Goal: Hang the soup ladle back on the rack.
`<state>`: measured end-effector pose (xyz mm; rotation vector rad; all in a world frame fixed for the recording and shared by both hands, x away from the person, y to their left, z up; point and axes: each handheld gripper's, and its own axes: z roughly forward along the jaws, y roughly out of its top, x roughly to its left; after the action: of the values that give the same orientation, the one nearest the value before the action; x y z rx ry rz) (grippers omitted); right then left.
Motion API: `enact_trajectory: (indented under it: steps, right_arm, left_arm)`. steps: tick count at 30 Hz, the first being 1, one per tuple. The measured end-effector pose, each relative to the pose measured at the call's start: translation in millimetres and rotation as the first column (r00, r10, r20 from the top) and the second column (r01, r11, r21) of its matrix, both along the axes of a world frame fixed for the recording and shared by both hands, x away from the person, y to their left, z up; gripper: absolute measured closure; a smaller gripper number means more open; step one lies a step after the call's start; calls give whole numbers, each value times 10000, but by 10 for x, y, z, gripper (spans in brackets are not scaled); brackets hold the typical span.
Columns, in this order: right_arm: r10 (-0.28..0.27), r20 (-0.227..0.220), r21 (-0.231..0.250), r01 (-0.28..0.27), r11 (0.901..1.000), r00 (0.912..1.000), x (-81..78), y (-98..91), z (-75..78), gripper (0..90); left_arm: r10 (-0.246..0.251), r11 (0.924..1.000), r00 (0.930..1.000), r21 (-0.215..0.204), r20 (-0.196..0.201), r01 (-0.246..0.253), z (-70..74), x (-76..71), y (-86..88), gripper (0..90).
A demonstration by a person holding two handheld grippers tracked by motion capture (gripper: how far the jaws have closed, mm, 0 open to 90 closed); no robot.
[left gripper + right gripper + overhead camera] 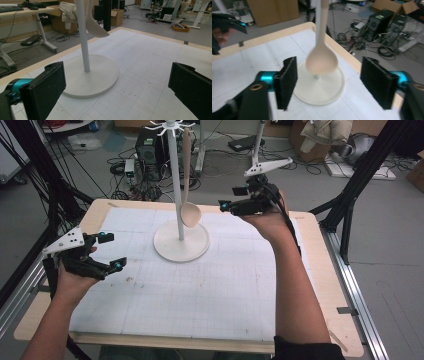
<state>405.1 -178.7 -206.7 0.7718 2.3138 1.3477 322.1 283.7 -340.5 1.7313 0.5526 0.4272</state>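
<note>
**Spoon on the stand, my jaws apart and empty**

My right gripper point(234, 198) hangs in the air just to the right of the tall white stand with a round flat base point(180, 241), its two black jaws spread wide with nothing between the pads. Seen along those jaws in the right gripper view, the pale wooden spoon with a long thin handle point(321, 60) lies ahead of the gap, its bowl roughly midway between the two pads but farther off, touching neither. In the high view the spoon point(189, 212) hangs beside the stand's post, bowl downward, and my right jaw tips point toward it from close by, apart from it.

My left gripper point(111, 251) sits well to the left of the stand, low over the white gridded mat point(200, 290) that covers the light wooden table point(320, 285). Its jaws stand wide open and hold nothing; in the left gripper view the stand point(90, 75) rises ahead of the left jaw.

The spoon is a smooth, unpainted light beige. Its handle runs almost straight up along the post toward the hooks at the top of the stand, and its oval bowl hangs clear above the base, its hollow face turned toward my right gripper. The bowl is a little blurred in that view.
</note>
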Motion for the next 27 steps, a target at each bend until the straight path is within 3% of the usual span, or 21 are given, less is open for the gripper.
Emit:
enact_trajectory:
  steps: [16,27]
  right_arm:
    - [-982,-202,615,993,9932,9950,-451,-498,-528,147]
    - [-1210,-116,763,1215,9897,9926,-638,-620,-797,101]
  left_arm:
    - [-152,9999,9995,-22,-273,152,-94,-35,-44,17]
    - [-209,9997,9990,-110,-400,205,-144,-65,-43,17]
